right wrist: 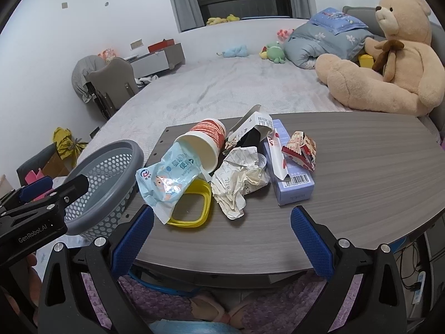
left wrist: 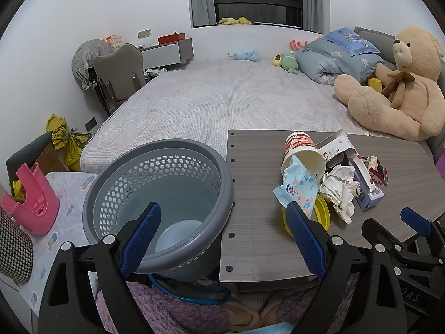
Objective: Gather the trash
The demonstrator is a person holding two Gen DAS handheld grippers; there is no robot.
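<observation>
A heap of trash lies on the grey wood table (right wrist: 361, 167). It holds a tipped paper cup (right wrist: 203, 144), a blue wipes packet (right wrist: 167, 181), a yellow ring lid (right wrist: 194, 208), crumpled paper (right wrist: 239, 181), a lavender box (right wrist: 292, 178) and a red-white wrapper (right wrist: 300, 150). The grey perforated basket (left wrist: 158, 189) leans against the table's left edge. My left gripper (left wrist: 222, 239) is open, its left finger over the basket mouth. My right gripper (right wrist: 222, 236) hangs open just short of the heap, holding nothing.
A torn white carton (right wrist: 250, 128) lies behind the crumpled paper. A bed (left wrist: 217, 97) with a large teddy bear (left wrist: 395, 89) stretches behind the table. A pink stool (left wrist: 30, 203) stands left of the basket. Purple fabric covers the person's lap below.
</observation>
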